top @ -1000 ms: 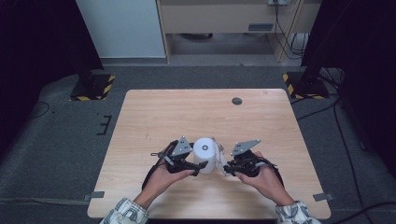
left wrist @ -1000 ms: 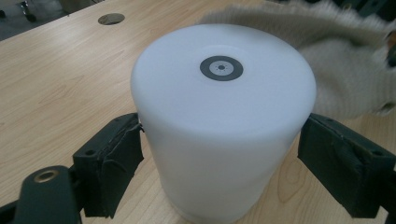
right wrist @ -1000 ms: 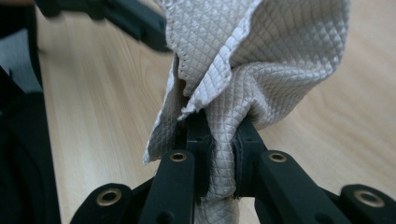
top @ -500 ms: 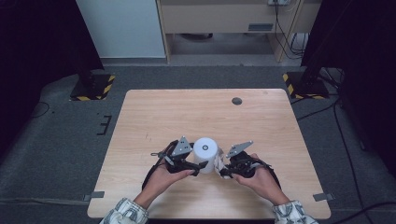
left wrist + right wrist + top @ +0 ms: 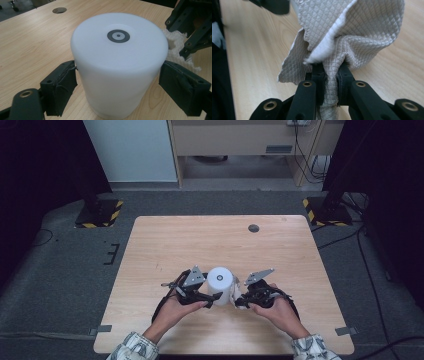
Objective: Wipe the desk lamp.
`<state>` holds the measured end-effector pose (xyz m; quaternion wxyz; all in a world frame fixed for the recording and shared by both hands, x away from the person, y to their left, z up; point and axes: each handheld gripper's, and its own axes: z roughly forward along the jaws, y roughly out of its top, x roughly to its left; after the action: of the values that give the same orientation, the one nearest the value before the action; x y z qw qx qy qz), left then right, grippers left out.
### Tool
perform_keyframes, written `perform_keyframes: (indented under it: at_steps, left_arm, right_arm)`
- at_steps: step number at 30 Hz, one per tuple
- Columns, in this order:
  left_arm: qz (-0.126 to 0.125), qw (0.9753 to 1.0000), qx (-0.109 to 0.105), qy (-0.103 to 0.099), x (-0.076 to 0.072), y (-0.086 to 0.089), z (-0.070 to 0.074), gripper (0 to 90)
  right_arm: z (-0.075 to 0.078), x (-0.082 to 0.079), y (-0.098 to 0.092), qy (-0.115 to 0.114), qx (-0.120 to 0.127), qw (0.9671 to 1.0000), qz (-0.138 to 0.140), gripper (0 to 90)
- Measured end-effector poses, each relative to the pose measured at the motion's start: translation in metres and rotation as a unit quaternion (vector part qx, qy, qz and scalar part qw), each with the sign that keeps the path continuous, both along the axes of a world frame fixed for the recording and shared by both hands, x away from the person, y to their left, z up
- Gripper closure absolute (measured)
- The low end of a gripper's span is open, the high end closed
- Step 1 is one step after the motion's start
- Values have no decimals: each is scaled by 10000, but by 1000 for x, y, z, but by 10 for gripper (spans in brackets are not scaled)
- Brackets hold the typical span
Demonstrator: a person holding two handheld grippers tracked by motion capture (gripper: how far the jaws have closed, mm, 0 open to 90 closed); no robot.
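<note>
High view is showing a person sitting at the near edge of a light wooden table [image 5: 165, 245], both forearms coming in from the bottom in patterned sleeves. The left gripper [image 5: 212, 300] and the right gripper [image 5: 239, 302] are sitting close together near the front middle of the table, and a white cylinder [image 5: 220, 281] is standing upright between them. A dark round hole [image 5: 253, 228] is lying in the tabletop well beyond the cylinder, toward the far right.

In the left gripper view the white cylinder [image 5: 119, 65] is standing on the table with its flat top facing up, a small grey ring [image 5: 118, 36] marking the centre of that top. The left gripper's two padded jaws are flanking the cylinder's lower half, one on each side; the left pad is touching the wall, while the right pad is sitting just at the wall, so the jaws are closing around the cylinder without clearly squeezing it. Behind the cylinder on the right, a bunched white cloth [image 5: 178, 46] is lying against its side, with the other gripper's black links above it.

In the right gripper view the jaws are clenching a fold of the quilted cloth [image 5: 352, 30] between their tips, and the cloth is fanning upward and outward from that pinch above the wooden surface.
</note>
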<state>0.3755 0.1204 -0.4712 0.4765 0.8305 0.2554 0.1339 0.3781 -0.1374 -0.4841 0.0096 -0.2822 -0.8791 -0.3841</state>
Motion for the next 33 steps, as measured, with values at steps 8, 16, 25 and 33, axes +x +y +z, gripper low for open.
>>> perform_keyframes:
  at_steps: [8,16,25,33]
  left_arm:
    - [-62,9995,-295,-76,7,3,22,139]
    - [-129,9992,-366,57,32,-6,41,243]
    - [-301,9978,-394,437,34,-6,27,229]
    - [-268,9958,-569,671,37,-5,23,222]
  right_arm:
    - [4,2,-9,-1,184,9998,-126,804]
    - [5,2,-10,-66,174,9997,-125,806]
    - [20,4,-17,-335,583,9973,-300,806]
    - [7,19,-7,-184,390,9976,-537,807]
